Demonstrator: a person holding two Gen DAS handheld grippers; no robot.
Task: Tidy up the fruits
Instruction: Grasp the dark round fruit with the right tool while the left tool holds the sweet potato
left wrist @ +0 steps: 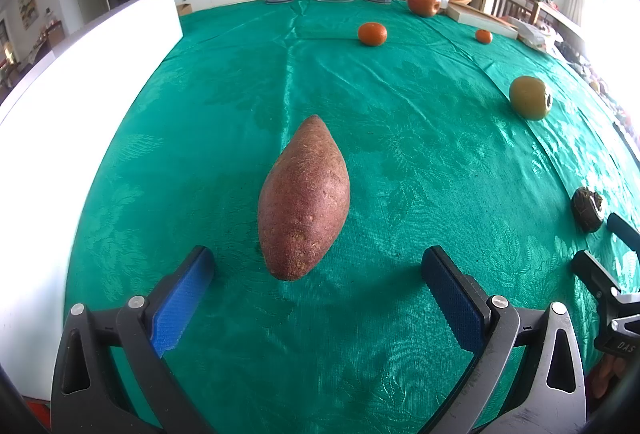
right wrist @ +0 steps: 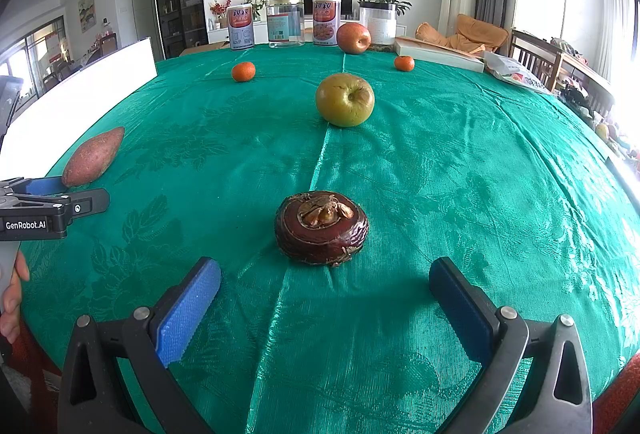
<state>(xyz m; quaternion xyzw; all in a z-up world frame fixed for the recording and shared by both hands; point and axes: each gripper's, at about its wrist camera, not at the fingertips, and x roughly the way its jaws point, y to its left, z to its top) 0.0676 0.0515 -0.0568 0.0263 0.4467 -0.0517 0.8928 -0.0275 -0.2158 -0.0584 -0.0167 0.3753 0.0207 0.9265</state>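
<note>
Left claw (left wrist: 318, 276) spread wide, empty, low over the counter (left wrist: 420, 121). Sweet potato (left wrist: 304, 199) dead ahead, near tip just between the pads, long axis pointing straight away. Right claw (right wrist: 325, 284) likewise wide, short of the dark brown shrivelled fruit (right wrist: 321, 228).

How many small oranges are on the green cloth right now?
2. One small orange sits far left, before the cans; the other sits far right, near the red apple. None looks hidden.

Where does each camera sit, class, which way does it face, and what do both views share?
Left wrist: on the left claw, open, facing the sweet potato; the right claw's tips show at the right edge.
Right wrist: on the right claw, open, facing the dark wrinkled fruit; the left claw and a hand show at the left edge.
Shared: sweet potato, green apple, red apple.
</note>
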